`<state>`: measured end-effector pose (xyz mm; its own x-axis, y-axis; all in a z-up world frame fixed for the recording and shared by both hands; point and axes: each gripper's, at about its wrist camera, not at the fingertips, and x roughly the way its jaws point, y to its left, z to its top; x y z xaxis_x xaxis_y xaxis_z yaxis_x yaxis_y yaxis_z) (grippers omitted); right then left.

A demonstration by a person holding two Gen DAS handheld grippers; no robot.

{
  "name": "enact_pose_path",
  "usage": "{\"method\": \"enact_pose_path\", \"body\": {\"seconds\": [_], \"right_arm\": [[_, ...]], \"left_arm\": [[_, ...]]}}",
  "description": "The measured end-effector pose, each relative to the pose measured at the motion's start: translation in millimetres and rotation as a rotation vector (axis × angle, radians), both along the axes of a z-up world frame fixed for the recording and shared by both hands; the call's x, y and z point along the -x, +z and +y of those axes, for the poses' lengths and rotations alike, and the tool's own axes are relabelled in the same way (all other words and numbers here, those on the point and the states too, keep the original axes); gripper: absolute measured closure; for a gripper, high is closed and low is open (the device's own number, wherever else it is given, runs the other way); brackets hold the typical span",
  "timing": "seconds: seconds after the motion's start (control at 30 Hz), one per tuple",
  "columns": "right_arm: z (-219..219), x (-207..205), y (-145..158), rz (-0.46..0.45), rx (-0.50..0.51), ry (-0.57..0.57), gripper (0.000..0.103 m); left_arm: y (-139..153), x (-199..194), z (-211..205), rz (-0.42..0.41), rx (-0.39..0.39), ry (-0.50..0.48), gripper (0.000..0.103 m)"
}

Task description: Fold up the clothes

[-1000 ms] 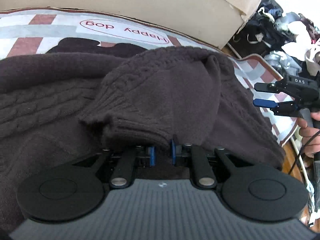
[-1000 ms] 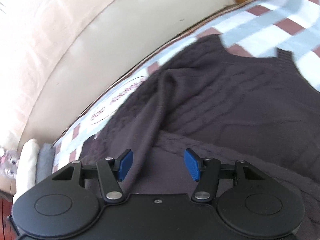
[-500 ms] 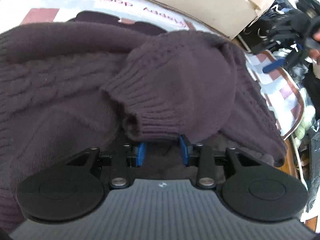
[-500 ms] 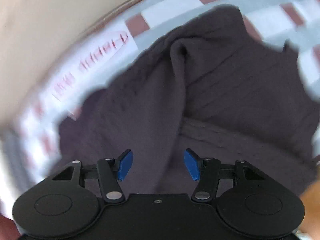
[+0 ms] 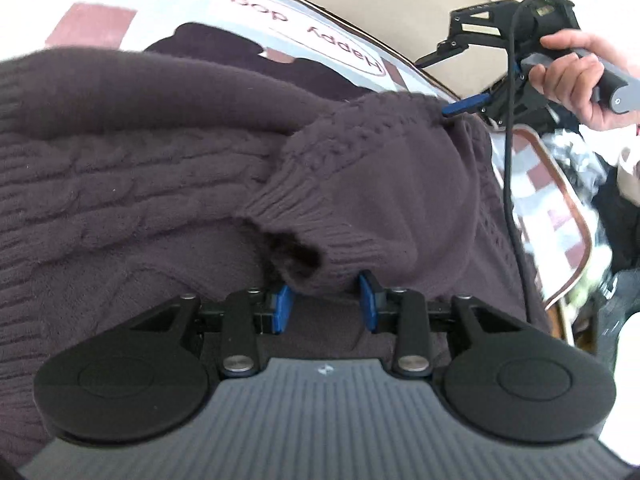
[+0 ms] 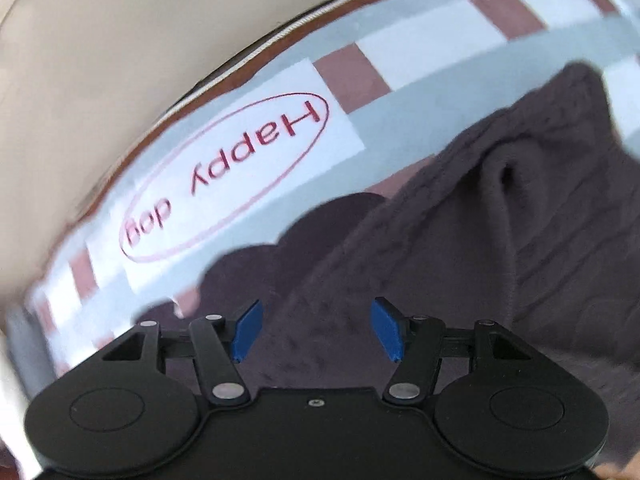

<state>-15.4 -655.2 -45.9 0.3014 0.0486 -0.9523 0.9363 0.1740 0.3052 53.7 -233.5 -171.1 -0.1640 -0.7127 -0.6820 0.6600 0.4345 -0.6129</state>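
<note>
I see a dark brown sweater (image 5: pixel 168 184) spread over a checked blanket (image 5: pixel 100 20) with "Happy dog" on it; it fills the middle and left of the left wrist view. One sleeve (image 5: pixel 360 200) is folded across the body, and its cuff (image 5: pixel 304 240) lies just past my left gripper (image 5: pixel 327 300). Those jaws have just been opening and the blue pads (image 5: pixel 282 307) are let go, cuff edge between them. My right gripper (image 6: pixel 316 330) hangs wide open over the sweater's edge, gripping nothing. A hand (image 5: pixel 576 76) holds it at upper right.
</note>
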Motion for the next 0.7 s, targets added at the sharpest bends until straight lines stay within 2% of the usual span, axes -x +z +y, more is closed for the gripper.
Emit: {"method": "enact_pose_path", "body": {"seconds": [0.03, 0.17, 0.23, 0.37, 0.5, 0.63, 0.67, 0.7], "right_arm": [[-1, -5, 2, 0.004, 0.028, 0.002, 0.036], [-6, -25, -10, 0.195, 0.046, 0.069, 0.033], [-4, -24, -15, 0.245, 0.047, 0.051, 0.033], [-6, -22, -23, 0.221, 0.026, 0.037, 0.033], [-7, -18, -25, 0.225, 0.009, 0.028, 0.033], [-9, -26, -34, 0.239, 0.035, 0.05, 0.033], [-10, -28, -36, 0.243, 0.043, 0.055, 0.038], [-8, -30, -36, 0.224, 0.058, 0.086, 0.071]], "left_arm": [[-3, -1, 0, 0.017, 0.002, 0.004, 0.07], [-4, -2, 0, 0.018, -0.003, -0.031, 0.07], [-5, -4, 0, 0.024, -0.004, -0.047, 0.07], [-11, -11, 2, 0.086, 0.007, -0.021, 0.07], [-9, -7, 0, 0.057, -0.001, -0.042, 0.07], [-7, -7, -1, 0.041, -0.005, -0.06, 0.07], [-6, -7, -1, 0.034, -0.01, -0.066, 0.071], [-5, -8, -3, 0.03, -0.014, -0.07, 0.073]]}}
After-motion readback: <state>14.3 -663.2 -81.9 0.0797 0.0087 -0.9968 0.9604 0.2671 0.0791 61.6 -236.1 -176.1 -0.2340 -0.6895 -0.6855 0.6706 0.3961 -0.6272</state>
